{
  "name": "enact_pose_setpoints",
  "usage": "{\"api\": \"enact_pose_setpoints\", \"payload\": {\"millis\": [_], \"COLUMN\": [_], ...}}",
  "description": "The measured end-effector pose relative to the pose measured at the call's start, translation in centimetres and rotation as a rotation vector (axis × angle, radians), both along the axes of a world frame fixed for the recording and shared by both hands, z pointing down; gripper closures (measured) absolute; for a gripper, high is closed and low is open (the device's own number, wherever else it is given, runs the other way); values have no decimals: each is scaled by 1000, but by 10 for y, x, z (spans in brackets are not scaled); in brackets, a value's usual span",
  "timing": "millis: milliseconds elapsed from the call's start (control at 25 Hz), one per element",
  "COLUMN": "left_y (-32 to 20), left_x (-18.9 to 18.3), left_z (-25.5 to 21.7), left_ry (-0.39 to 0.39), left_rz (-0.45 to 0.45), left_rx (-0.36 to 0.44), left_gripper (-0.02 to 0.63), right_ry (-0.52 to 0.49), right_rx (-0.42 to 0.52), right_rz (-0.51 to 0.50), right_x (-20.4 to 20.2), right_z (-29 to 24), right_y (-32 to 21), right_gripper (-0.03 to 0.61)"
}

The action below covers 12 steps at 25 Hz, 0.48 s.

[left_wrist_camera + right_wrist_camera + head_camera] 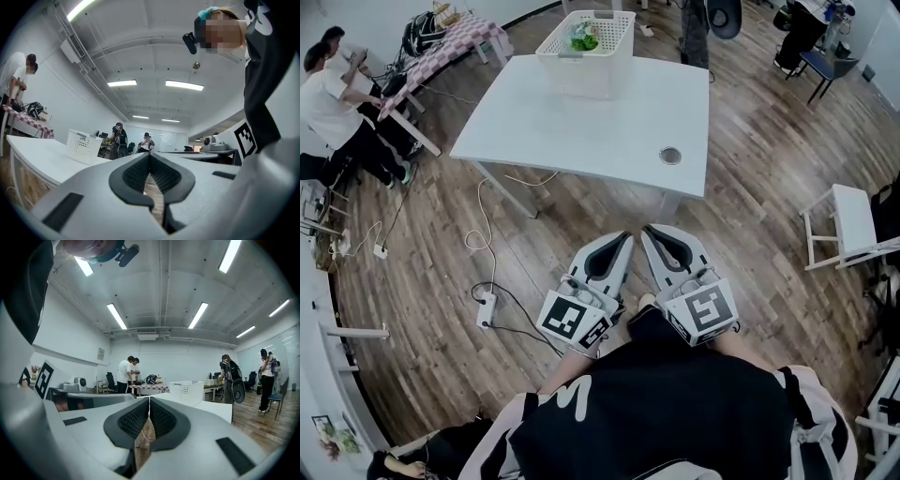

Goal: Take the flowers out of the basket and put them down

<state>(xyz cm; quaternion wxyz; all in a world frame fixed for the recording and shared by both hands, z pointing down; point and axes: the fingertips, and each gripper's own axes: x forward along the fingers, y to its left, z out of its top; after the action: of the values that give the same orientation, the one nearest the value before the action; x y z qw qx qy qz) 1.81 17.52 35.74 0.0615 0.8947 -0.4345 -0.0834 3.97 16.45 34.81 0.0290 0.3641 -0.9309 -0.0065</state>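
While both tools sit low in the middle of the head view, close against the person's dark top, the white basket [581, 77] stands at the top centre of the frame, on the far edge of the white table [572, 127]. The flowers [584, 39] lie inside it, a small green bunch near its back wall. The left gripper [623, 240] and the right gripper [652, 232] lie side by side over the wooden floor [750, 187], tips pointing up the frame toward the table and well short of it. Each gripper's own view shows its jaws meeting at the tips with nothing between the black ribbed pads [161, 176], so both are closed and empty. A round metal grommet [670, 155] sits in the table's lower right part. A power strip [486, 309] with cables lies on the floor at lower left, and a white chair [853, 220] stands at the right edge.
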Motion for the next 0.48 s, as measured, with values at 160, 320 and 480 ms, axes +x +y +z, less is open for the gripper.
{"api": "enact_pose_setpoints", "payload": {"millis": [160, 320, 480], "left_y": [-30, -55, -73], "left_x": [6, 12, 18], "left_z": [3, 4, 9], "left_ry": [0, 2, 5], "left_rz": [-7, -14, -24], "left_rx": [1, 9, 3], "left_gripper": [609, 609, 609], "right_ry": [2, 8, 11], "right_rx": [1, -3, -9], "right_rz": [-10, -20, -39], "right_x": [6, 12, 15], "right_z": [2, 5, 10], "right_y": [-30, -55, -72], "right_gripper": [560, 560, 560]}}
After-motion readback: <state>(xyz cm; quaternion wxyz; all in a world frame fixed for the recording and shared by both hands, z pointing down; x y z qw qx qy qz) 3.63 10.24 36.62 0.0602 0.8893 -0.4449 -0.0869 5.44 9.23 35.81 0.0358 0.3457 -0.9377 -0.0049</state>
